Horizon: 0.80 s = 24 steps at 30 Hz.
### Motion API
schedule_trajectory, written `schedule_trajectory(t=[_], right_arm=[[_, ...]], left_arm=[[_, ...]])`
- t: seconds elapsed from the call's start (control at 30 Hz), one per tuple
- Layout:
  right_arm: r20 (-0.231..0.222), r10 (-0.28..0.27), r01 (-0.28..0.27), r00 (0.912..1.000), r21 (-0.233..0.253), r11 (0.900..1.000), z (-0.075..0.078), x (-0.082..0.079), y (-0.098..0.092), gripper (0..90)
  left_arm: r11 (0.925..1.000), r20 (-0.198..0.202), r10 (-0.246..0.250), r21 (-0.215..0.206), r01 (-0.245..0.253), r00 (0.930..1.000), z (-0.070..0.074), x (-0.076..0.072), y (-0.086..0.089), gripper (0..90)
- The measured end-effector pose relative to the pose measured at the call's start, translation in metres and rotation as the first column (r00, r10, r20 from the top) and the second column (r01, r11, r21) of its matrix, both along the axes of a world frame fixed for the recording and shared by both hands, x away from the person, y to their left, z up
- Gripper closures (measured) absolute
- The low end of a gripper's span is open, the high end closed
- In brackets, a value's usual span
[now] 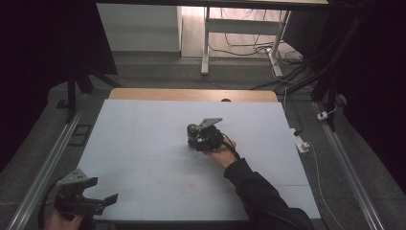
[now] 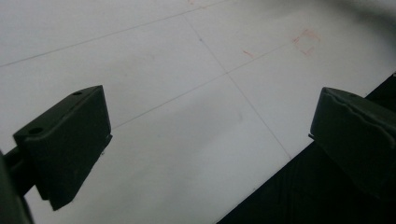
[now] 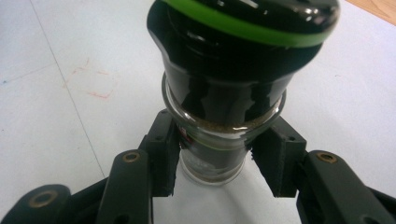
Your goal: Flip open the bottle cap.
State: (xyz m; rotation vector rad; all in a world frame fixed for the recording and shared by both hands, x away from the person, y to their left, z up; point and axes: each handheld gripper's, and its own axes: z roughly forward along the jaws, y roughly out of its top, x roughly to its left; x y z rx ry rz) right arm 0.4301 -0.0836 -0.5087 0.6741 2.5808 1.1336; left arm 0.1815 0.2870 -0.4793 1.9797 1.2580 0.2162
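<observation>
We see a pale counter (image 1: 143,139) with faint grid lines and a wooden far edge (image 1: 191,94), standing on grey floor (image 1: 158,72). Beyond it we find a white desk frame (image 1: 206,43), tangled cables (image 1: 249,48) and a white power strip (image 1: 300,143); the room's sides lie dark.

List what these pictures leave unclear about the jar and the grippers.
- Jar label: right gripper view, hidden behind the jaws and its black lid.
- Jar in the high view: too small, covered by the right gripper.
- Grip: whether the pads touch the glass cannot be told.
- Left gripper: right jaw cut off by the frame edge.
</observation>
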Motion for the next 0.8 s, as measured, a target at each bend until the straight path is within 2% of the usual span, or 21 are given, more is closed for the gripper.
schedule_trajectory(t=[0.2,0.37,0.53,0.57,0.6,0.63,0.8], right_arm=[[-0.002,-0.002,0.002,1.0,0.003,1.0,0.0,0.0,0.0,52.9],[-0.004,-0.001,0.001,1.0,0.004,1.0,0.0,0.0,0.0,52.9],[-0.003,0.001,-0.001,1.0,0.005,1.0,0.0,0.0,0.0,52.9],[-0.003,0.001,-0.001,1.0,0.004,1.0,0.0,0.0,0.0,52.9],[-0.003,0.001,-0.001,1.0,0.004,1.0,0.0,0.001,0.0,52.9],[-0.004,0.001,-0.001,1.0,0.003,1.0,0.0,0.0,0.0,52.9],[-0.003,0.004,-0.004,1.0,0.002,1.0,0.0,0.001,0.0,52.9]], left_arm=[[0.9999,0.018,-0.015,-0.005,0.015,0.9997,0.003,0.003,-0.002,0.0],[0.9986,0.04,-0.053,0.001,0.053,0.9978,0.004,0.01,-0.007,0.0],[0.9953,0.035,-0.097,-0.005,0.097,0.9947,0.004,0.02,-0.013,0.0],[0.9922,0.053,-0.122,-0.02,0.123,0.9912,0.003,0.024,-0.016,0.0],[0.9922,0.053,-0.122,-0.02,0.123,0.9912,0.003,0.024,-0.016,0.0],[0.9885,0.061,-0.144,-0.038,0.147,0.9877,0.003,0.028,-0.019,0.0],[0.9846,0.078,-0.166,-0.042,0.17,0.9829,0.002,0.035,-0.025,0.0]])
